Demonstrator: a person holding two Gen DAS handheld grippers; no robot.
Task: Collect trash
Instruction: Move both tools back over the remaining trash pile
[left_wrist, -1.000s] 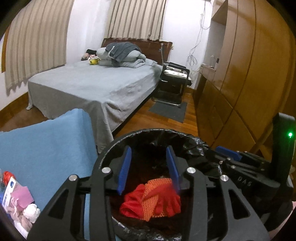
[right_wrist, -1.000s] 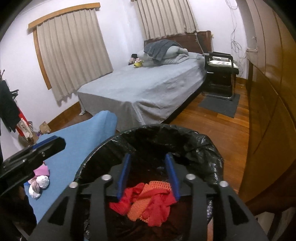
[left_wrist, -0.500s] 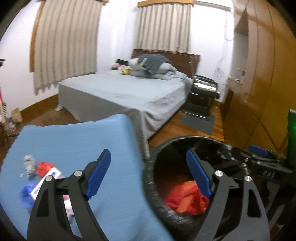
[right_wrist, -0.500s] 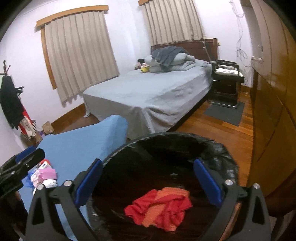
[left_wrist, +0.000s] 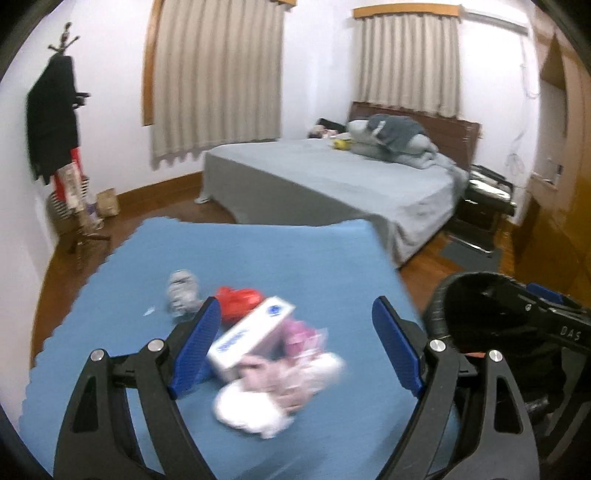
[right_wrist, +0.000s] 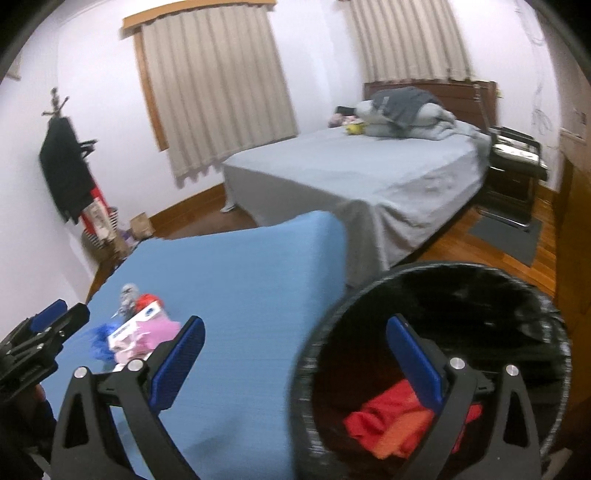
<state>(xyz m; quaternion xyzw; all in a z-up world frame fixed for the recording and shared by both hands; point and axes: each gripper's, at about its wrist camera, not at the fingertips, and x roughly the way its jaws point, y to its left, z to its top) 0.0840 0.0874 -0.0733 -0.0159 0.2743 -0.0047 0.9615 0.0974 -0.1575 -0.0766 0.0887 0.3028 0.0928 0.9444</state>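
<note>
A trash pile lies on the blue-covered table (left_wrist: 277, 258): a white box (left_wrist: 251, 338), a red wrapper (left_wrist: 238, 301), a grey crumpled wad (left_wrist: 183, 291), pink scraps (left_wrist: 301, 338) and white crumpled paper (left_wrist: 247, 406). My left gripper (left_wrist: 295, 349) hangs open just above the pile, holding nothing. My right gripper (right_wrist: 295, 363) is open and straddles the rim of the black-lined bin (right_wrist: 461, 269). A red and orange net (right_wrist: 391, 417) lies inside the bin. The right wrist view shows the pile (right_wrist: 140, 328) at far left, beside the left gripper (right_wrist: 44, 339).
The bin (left_wrist: 443, 291) stands off the table's right edge on a wooden floor. A grey bed (left_wrist: 332, 184) lies beyond, with a black chair (left_wrist: 484, 206) and wooden wardrobes (left_wrist: 569, 206) to the right. A coat stand (left_wrist: 55, 122) is at the left wall.
Both grippers opened wide and swung left from over the bin toward the blue table. The red and orange net that was between the fingers now lies in the bin.
</note>
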